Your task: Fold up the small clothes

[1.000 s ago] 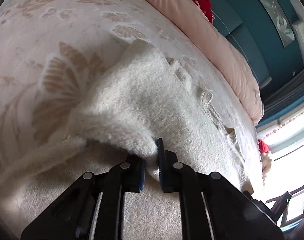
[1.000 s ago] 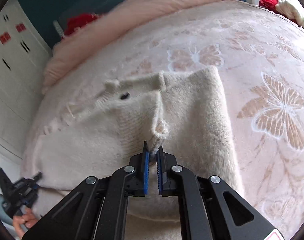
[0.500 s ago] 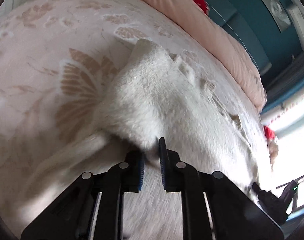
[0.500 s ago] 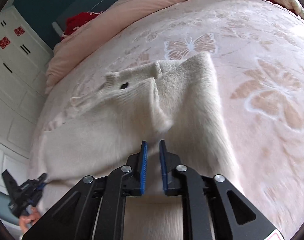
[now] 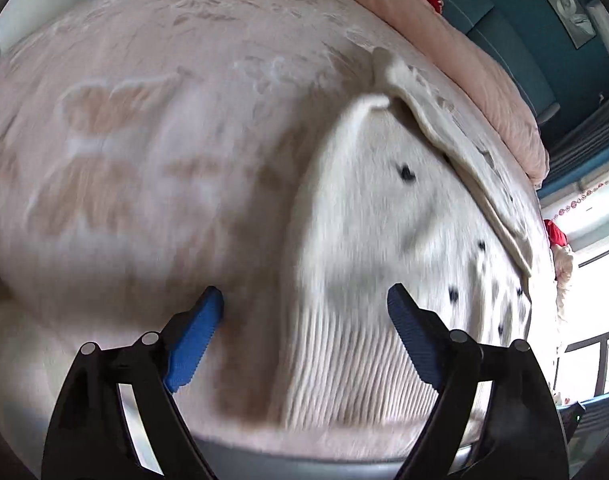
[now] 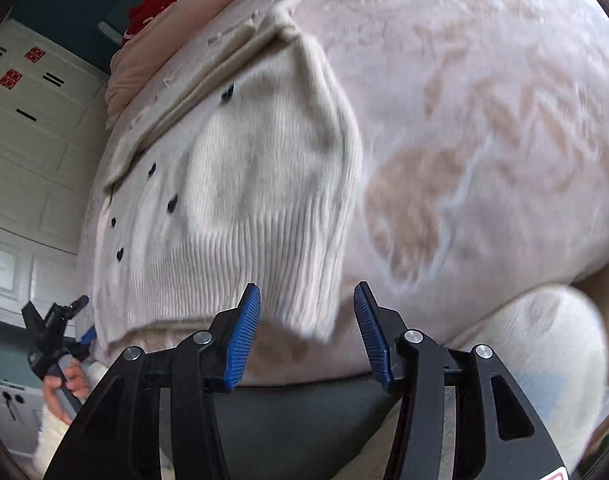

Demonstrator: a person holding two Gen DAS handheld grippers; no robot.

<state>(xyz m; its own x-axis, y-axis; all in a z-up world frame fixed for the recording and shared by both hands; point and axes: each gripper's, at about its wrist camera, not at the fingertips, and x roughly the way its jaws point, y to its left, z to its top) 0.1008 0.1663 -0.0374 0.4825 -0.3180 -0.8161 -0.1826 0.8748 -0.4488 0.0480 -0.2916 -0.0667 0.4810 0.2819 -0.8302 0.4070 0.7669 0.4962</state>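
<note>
Right wrist view: a cream cardigan [image 6: 240, 184] lies folded on the bed [image 6: 504, 140], ribbed hem nearest, collar pointing away. Both the right tongs [image 6: 306, 334] and left tongs [image 5: 304, 320] gape wide, holding nothing. Soft, light and floppy knit; it looks best pinched at the hem corners.

The cardigan [image 6: 240, 184] is lying flat on the bedspread [image 6: 484, 128], its ribbed hem nearest the bed's front edge. A rolled duvet [image 5: 464, 52] is lying behind it. The left gripper [image 6: 70, 330] is hanging left of the hem.
</note>
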